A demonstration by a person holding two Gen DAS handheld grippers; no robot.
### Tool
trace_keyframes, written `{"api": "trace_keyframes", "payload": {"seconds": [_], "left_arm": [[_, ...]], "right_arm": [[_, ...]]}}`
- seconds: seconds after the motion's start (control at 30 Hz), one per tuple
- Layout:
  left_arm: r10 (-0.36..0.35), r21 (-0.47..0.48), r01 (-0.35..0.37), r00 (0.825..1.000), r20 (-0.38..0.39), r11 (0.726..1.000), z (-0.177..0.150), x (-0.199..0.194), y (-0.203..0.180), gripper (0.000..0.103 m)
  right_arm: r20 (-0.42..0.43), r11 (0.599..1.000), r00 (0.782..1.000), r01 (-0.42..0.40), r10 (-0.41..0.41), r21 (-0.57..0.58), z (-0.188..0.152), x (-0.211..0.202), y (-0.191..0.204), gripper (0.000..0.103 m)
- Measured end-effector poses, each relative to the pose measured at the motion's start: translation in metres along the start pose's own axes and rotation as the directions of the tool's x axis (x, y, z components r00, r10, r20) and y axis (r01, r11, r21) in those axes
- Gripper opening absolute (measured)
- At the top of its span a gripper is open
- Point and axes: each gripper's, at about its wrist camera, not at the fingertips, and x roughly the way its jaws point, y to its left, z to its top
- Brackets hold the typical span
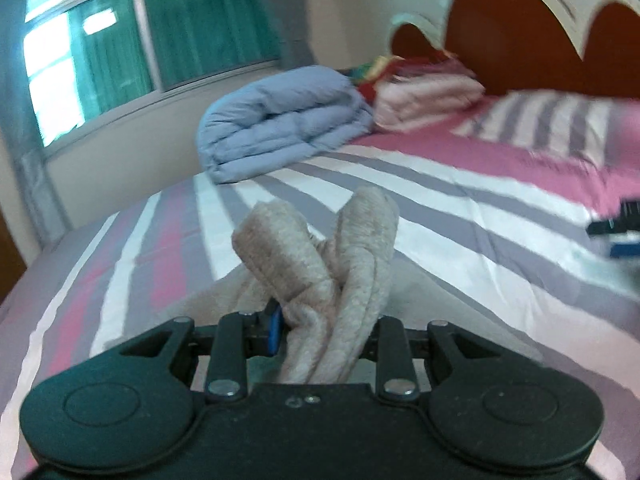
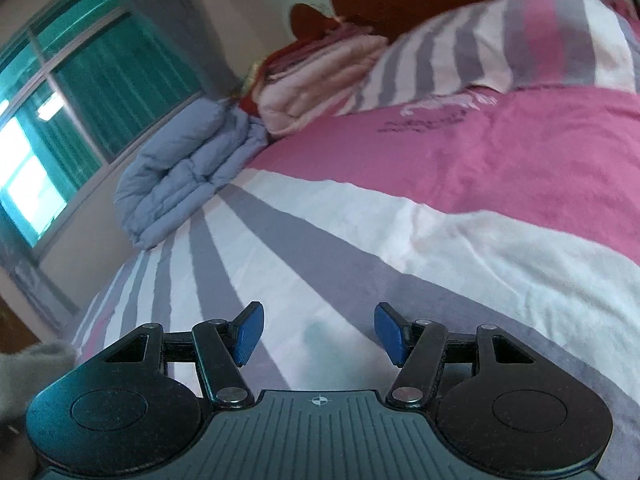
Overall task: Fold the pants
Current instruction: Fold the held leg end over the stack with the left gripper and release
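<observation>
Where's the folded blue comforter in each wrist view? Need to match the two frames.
Left wrist: folded blue comforter sits upper centre-left on the striped bedspread, beyond the beige pants clamped in the left hand-held gripper.
Right wrist: it lies at mid-left, at the bed's far edge, beyond the open right hand-held gripper.
Shared landmark: the green-curtained window, just left of the comforter in both.

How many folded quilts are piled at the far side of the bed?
2, perhaps more. A blue quilt lies by the window wall; a pale pink quilt sits beside it against the headboard. Red and multicoloured fabric behind them may be further bedding.
</observation>
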Motion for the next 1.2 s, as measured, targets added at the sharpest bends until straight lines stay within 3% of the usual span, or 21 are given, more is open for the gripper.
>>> {"api": "trace_keyframes", "payload": {"seconds": [0.17,0.4,0.5,0.57,0.63,0.67,0.73,0.9,1.0,1.1,1.2], "left_arm": [[-0.026,0.119,0.025,1.0,0.006,0.993,-0.006,0.009,-0.036,0.018],[-0.053,0.228,0.059,0.998,-0.035,0.972,-0.029,0.025,-0.052,0.019],[-0.063,0.234,0.07,0.997,-0.036,0.97,-0.037,0.029,-0.059,0.023],[-0.057,0.217,0.061,0.998,-0.025,0.974,-0.037,0.027,-0.057,0.037],[-0.026,0.196,0.027,1.0,-0.006,0.98,-0.037,0.021,-0.055,0.082],[-0.021,0.173,0.019,1.0,0.01,0.985,-0.036,0.016,-0.05,0.087],[-0.01,0.129,0.004,0.999,0.044,0.992,-0.04,-0.004,-0.041,0.088],[0.106,-0.002,-0.106,0.99,0.093,0.994,-0.072,-0.066,0.0,0.088],[0.178,-0.068,-0.174,0.982,0.057,0.982,-0.1,-0.101,0.035,0.088],[0.209,-0.15,-0.209,0.978,-0.014,0.966,-0.122,-0.122,0.07,0.086],[0.216,-0.261,-0.217,0.976,-0.034,0.941,-0.13,-0.131,0.093,0.086]], "right_arm": [[-0.006,1.0,1.0,-0.012,0.012,0.007,0.0,0.0,0.0,0.061],[-0.028,0.999,1.0,-0.014,0.015,0.038,0.0,0.006,-0.004,0.061],[-0.035,0.999,0.999,-0.016,0.018,0.034,-0.001,0.006,-0.003,0.062],[-0.037,0.999,0.999,-0.015,0.016,0.03,-0.001,0.007,-0.002,0.064],[-0.038,0.999,0.999,-0.018,0.019,0.03,-0.001,0.008,-0.002,0.065],[-0.039,1.0,0.999,-0.017,0.018,0.027,-0.001,0.007,-0.002,0.066],[-0.04,1.0,0.999,-0.016,0.017,0.023,0.0,0.007,-0.002,0.066],[-0.042,1.0,0.999,-0.011,0.012,0.01,-0.002,0.004,0.002,0.066],[-0.044,1.0,0.999,-0.017,0.016,-0.001,-0.002,0.0,0.003,0.066],[-0.032,0.999,0.999,-0.034,0.034,-0.013,-0.002,-0.007,0.006,0.067],[-0.007,0.996,0.997,-0.078,0.077,-0.05,-0.006,-0.017,0.017,0.067]]}}
